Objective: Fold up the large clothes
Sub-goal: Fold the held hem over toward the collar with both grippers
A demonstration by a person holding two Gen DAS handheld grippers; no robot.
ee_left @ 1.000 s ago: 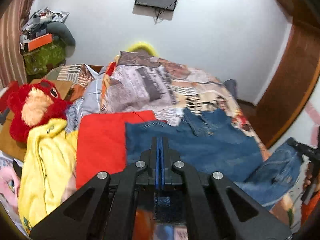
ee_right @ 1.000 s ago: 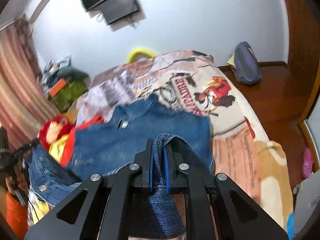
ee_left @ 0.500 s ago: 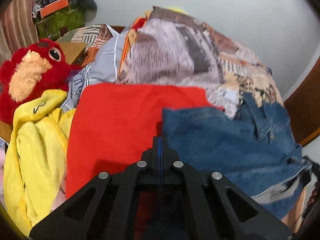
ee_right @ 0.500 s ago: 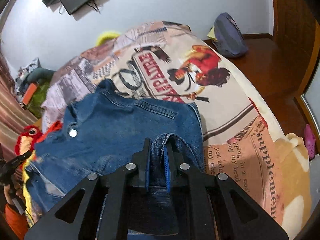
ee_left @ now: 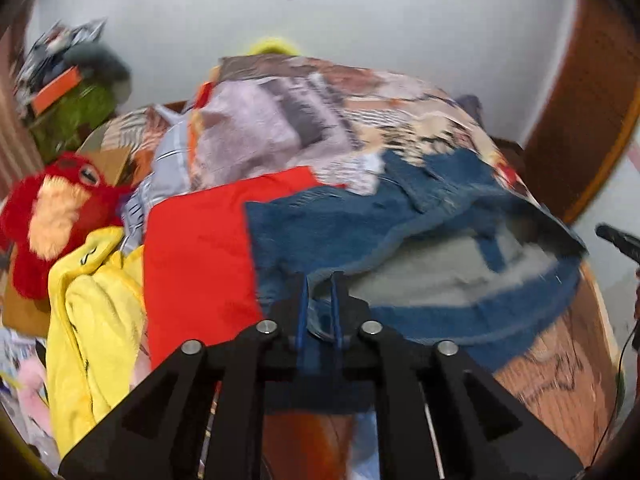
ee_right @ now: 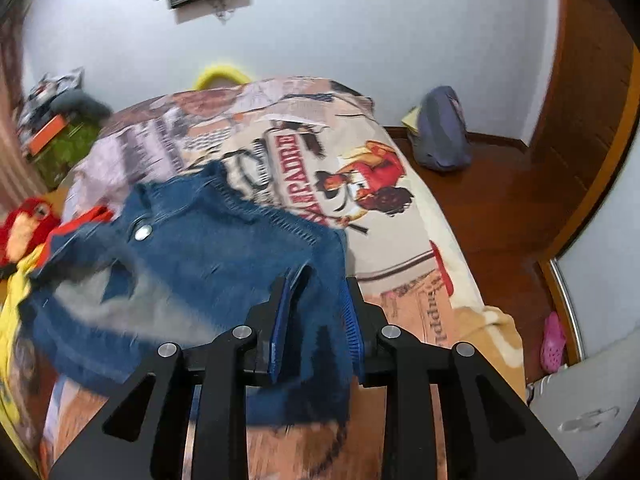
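So I've got the jacket (ee_left: 360,220) spread across the middle of the bed (ee_right: 400,240), denim side up, with its bottom part flipped over so the grey inside shows toward the lower right of the left view. My left gripper (ee_left: 320,312) sits at the bottom centre of that frame with its jaws a small way apart, and a bit of denim hem lies in the gap between the blue pads; it's blurry, so I can't tell if it's actually pinching it. My right gripper (ee_right: 316,316) is at the bottom centre of its own frame, jaws spread wide, with a fold of the jacket draped loose between them and nothing clamped. In the right view the jacket's snap button (ee_right: 143,233) shows left of centre, near the collar. A red cloth (ee_left: 200,248) lies flat just left of the jacket, touching its edge, and a yellow garment (ee_left: 88,320) is bunched at the lower left. A red plush (ee_left: 52,216) sits at the left edge above that. Off the bed, a purple bag (ee_right: 440,136) rests on the wood floor at the upper right, and a pink shoe (ee_right: 554,340) lies at the right edge.
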